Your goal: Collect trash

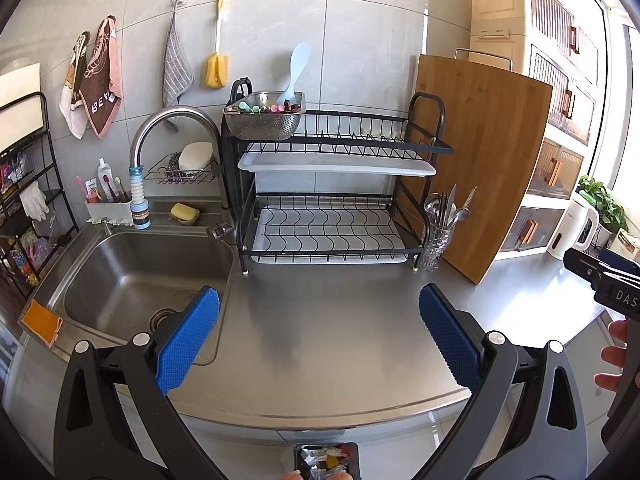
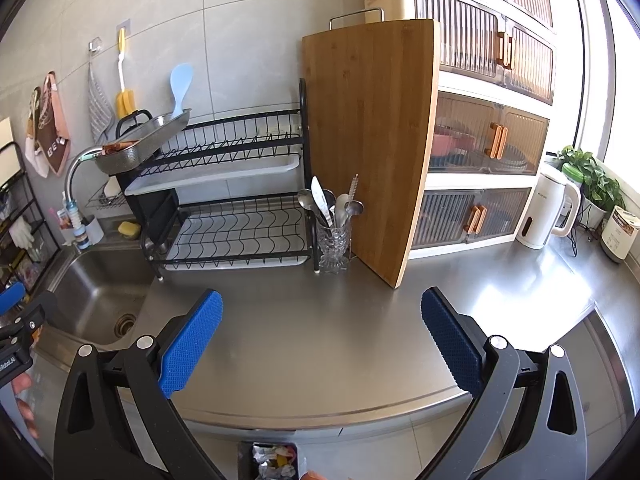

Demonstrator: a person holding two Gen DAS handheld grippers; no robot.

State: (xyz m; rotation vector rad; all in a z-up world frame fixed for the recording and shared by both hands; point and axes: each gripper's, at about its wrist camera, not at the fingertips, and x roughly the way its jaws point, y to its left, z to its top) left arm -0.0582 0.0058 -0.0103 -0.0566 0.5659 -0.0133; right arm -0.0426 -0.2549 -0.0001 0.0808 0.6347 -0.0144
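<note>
A small dark trash bin (image 1: 326, 460) holding crumpled wrappers and scraps sits on the floor below the counter's front edge; it also shows in the right wrist view (image 2: 270, 460). My left gripper (image 1: 320, 336) is open and empty above the steel counter (image 1: 320, 360), right of the sink. My right gripper (image 2: 322, 338) is open and empty above the counter (image 2: 340, 340), in front of the cutting board. No loose trash shows on the counter.
A steel sink (image 1: 136, 280) lies at the left. A black dish rack (image 1: 328, 200), a glass cutlery holder (image 2: 334, 240) and a leaning wooden cutting board (image 2: 372, 148) stand at the back. A white kettle (image 2: 548, 208) and cabinet (image 2: 488, 120) are at the right.
</note>
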